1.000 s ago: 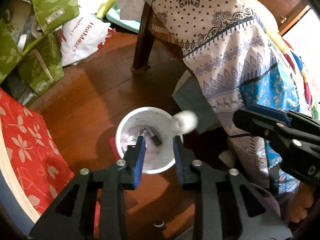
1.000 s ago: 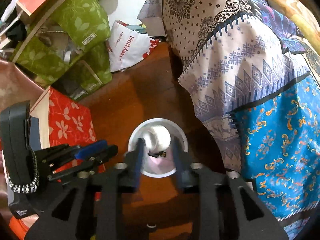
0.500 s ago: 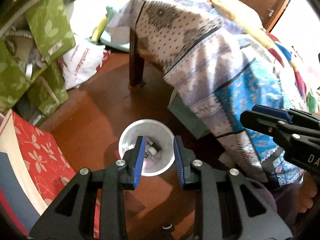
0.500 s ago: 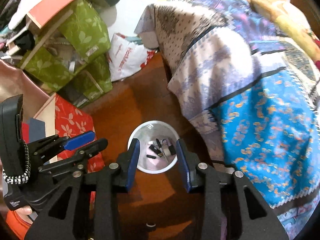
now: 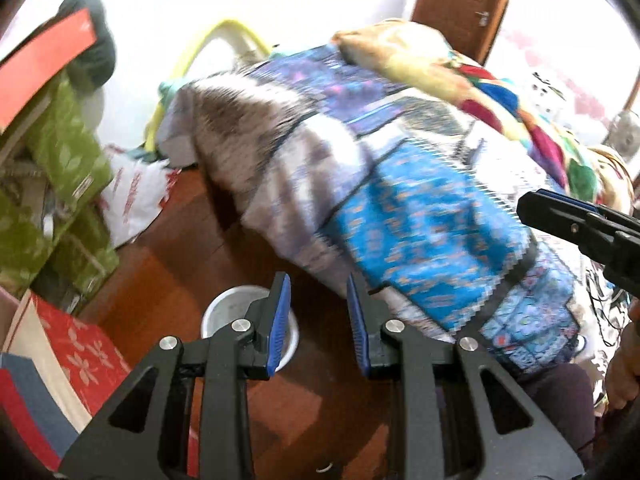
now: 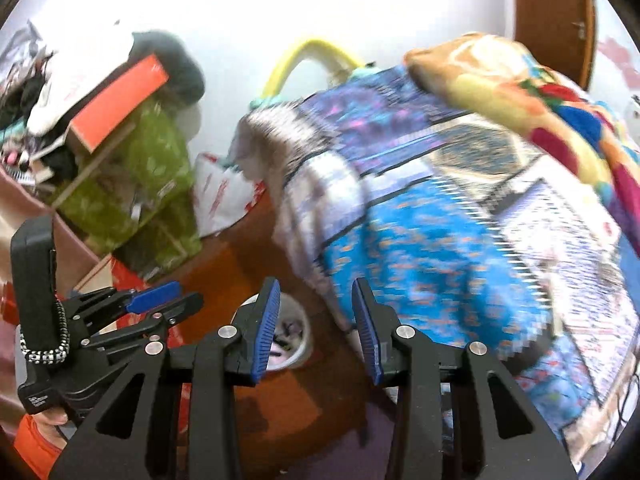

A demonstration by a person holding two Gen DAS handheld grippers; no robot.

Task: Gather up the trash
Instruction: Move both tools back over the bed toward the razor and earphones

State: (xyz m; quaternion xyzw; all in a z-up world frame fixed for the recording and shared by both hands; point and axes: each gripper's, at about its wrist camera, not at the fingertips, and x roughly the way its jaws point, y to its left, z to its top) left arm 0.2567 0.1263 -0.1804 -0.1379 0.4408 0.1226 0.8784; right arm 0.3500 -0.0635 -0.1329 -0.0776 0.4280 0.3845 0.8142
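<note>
A white trash bin (image 5: 224, 307) stands on the wooden floor beside the bed, partly hidden behind my left fingers. In the right wrist view the bin (image 6: 295, 334) holds small dark scraps. My left gripper (image 5: 317, 285) hangs well above the floor, open, with nothing between its blue pads. My right gripper (image 6: 316, 286) is likewise open and holds nothing, high over the bin's right side. Each gripper shows in the other's view: the right gripper (image 5: 568, 226) at the right edge, the left gripper (image 6: 158, 300) at the lower left.
A bed draped in patterned blue and white cloths (image 5: 400, 208) fills the right. Green leaf-print bags (image 5: 60, 168), a white plastic bag (image 5: 132, 196) and a red floral box (image 5: 80, 356) crowd the left. A wooden door (image 5: 460, 0) stands behind. A hand (image 5: 622, 360) shows at right.
Both grippers have risen away from the bin and tipped upward, so the bin looks smaller and lower. The white wad seen at the bin a second ago is out of sight.
</note>
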